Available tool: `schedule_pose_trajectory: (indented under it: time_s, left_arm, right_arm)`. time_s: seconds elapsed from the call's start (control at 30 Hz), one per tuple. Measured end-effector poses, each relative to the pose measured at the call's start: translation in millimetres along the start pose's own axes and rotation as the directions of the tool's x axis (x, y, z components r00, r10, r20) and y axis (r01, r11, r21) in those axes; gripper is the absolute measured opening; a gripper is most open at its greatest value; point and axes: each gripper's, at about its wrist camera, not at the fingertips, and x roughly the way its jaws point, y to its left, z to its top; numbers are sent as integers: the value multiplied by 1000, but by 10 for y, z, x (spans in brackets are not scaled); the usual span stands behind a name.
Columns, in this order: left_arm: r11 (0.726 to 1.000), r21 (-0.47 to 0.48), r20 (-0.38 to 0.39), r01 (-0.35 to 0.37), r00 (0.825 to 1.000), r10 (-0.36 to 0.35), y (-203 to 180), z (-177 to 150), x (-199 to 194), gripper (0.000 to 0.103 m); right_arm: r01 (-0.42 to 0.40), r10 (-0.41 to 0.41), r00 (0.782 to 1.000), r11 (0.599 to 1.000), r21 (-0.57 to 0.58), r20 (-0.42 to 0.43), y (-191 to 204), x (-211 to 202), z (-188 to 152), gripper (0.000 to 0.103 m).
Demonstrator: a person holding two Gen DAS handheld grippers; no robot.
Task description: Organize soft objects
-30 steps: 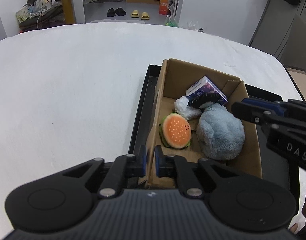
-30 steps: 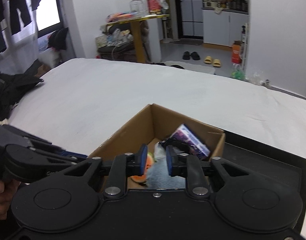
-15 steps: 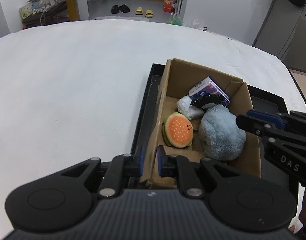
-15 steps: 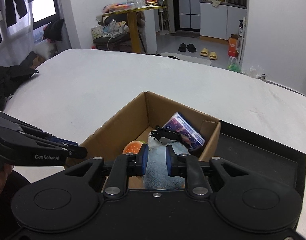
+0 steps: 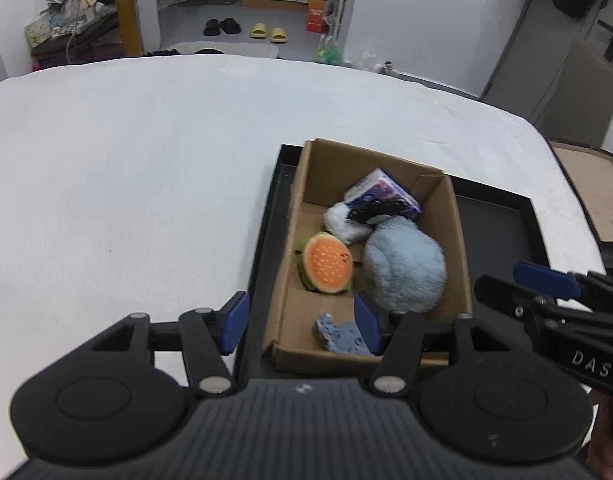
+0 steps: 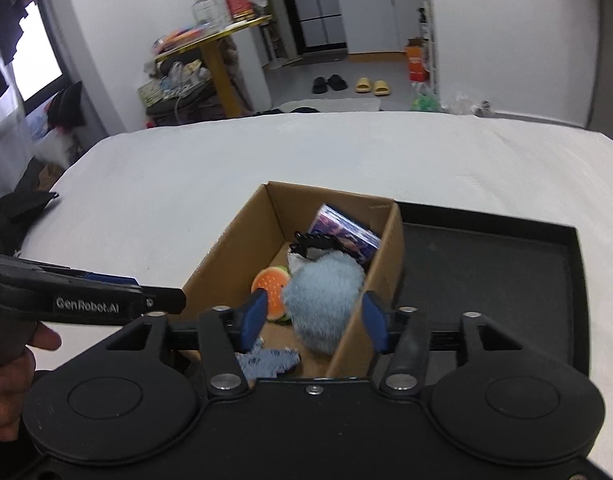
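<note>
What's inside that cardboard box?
The cardboard box holds a burger plush, a fluffy blue plush, a blue cloth, a white soft item, a black object and a purple packet. Anything under the plush is hidden.

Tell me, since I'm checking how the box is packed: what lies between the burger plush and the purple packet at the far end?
In the left wrist view, a white fluffy item with a black piece on it lies between the burger plush and the purple packet.
</note>
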Motion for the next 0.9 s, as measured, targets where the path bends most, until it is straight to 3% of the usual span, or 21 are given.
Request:
schedule_pose_trajectory:
  time_s: [0.17,0.43,0.7,0.9]
  left_arm:
    - [1000,9,14,10,1000,-10,-38,-61,-169,70]
    - [999,26,25,39,999,-39,-84,-131,-388,74]
    - [995,96,36,16,999,-20,-200,-212,-543,77]
    - [996,90,58,28,998,-33,-204,-285,-690,90]
  right_arm:
    - [38,-37,999,997,73,-7,-69,-214,-149,76]
    - [100,-103,995,985,138,14,-55,-535,-322,103]
    - [167,-175,984,970,178,30,-18,-733,-387,103]
    - [192,-207,977,956,222,48,-85,-868,-479,103]
